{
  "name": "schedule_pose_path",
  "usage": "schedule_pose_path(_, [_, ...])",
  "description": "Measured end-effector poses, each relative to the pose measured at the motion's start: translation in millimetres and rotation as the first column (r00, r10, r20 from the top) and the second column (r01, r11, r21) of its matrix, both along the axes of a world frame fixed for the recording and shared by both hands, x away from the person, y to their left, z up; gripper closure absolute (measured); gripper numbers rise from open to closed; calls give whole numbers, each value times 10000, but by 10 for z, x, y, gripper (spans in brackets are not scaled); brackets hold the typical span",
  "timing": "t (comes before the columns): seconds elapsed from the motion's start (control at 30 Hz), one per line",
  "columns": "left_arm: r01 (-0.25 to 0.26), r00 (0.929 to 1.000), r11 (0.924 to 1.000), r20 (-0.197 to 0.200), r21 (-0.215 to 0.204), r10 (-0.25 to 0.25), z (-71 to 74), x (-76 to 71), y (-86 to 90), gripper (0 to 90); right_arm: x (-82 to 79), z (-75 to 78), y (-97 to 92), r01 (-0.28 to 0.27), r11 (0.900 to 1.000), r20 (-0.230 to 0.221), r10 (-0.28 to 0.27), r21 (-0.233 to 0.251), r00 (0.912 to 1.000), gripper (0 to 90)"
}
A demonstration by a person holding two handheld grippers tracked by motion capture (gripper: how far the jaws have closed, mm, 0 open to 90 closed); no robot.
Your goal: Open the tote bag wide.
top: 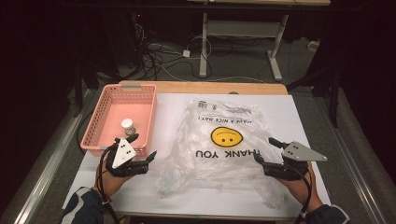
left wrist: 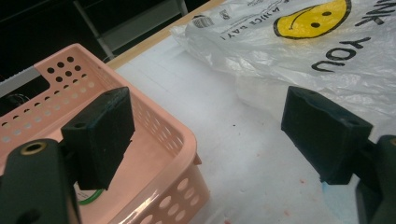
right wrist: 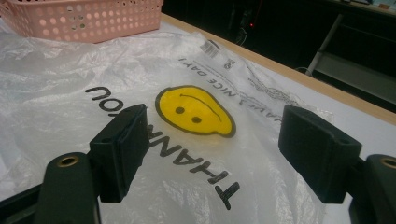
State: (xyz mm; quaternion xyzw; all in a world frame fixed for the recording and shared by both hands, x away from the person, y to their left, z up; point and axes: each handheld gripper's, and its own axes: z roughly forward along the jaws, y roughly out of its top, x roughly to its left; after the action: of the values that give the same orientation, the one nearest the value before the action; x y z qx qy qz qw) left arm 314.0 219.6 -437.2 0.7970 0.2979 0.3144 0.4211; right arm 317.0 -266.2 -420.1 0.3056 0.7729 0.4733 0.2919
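Left gripper view: tool [left wrist: 205,135] hides basket [left wrist: 159,140] contents.

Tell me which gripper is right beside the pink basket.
The left gripper, open at the near right corner of the pink basket. The right gripper, also open, sits apart, over the smiley-face plastic bag.

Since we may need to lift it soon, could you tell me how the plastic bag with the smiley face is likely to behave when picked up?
The plastic bag looks thin, see-through and wrinkled, so it will probably drape limply rather than hold shape. It lies flat and seems empty, so likely very light. Its glossy film may slip between the right tool pads unless pinched firmly.
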Motion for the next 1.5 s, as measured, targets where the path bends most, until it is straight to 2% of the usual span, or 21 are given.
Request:
schedule_pose_path(0.33, [17, 10000, 9999, 2, 145, -17, -6, -11, 21, 170, 66, 13, -77, 274, 9996, -10, -275, -66, 9996, 272])
schedule_pose_path(0.37, [23, 10000, 9996, -2, 299, -23, -18, -19, 28, 170, 81, 26, -91, 335, 9994, 20, -335, -89, 9994, 275])
schedule_pose_path(0.5, [4, 10000, 9998, -21, 194, -4, -11, -23, 40, 170, 156, 81, -170, 778, 9970, 119, -778, -26, 9969, 292])
schedule_pose_path(0.7, [71, 10000, 9995, -67, 317, -69, -22, -14, 21, 170, 318, 144, -323, 1478, 9889, 83, -1477, -115, 9890, 305])
schedule_pose_path(0.87, [145, 9999, 9994, -92, 321, -143, -25, -32, 4, 170, 546, 148, -404, 1722, 9827, -370, -1750, -682, 9839, 314])
schedule_pose_path(0.9, [139, 9999, 9992, -92, 361, -136, -28, -36, 0, 170, 610, 153, -417, 1766, 9805, -338, -1801, -864, 9831, 325])
schedule_pose_path(1.03, [115, 9999, 9988, -62, 466, -112, -27, -45, -14, 170, 916, 184, -465, 2089, 9740, -786, -2158, -882, 9733, 346])
schedule_pose_path(1.13, [151, 9999, 9981, -26, 589, -149, -28, -42, -30, 170, 1153, 180, -467, 2286, 9667, -946, -2397, -1152, 9662, 368])
schedule_pose_path(1.23, [165, 9999, 9982, -41, 570, -163, -33, -35, -36, 170, 1394, 141, -442, 2334, 9637, -1430, -2511, -1295, 9573, 389])
schedule_pose_path(1.5, [291, 9995, 9955, 102, 897, -302, -29, -59, -64, 170, 1860, -47, -299, 2651, 9451, -2510, -3082, -1913, 9176, 484])
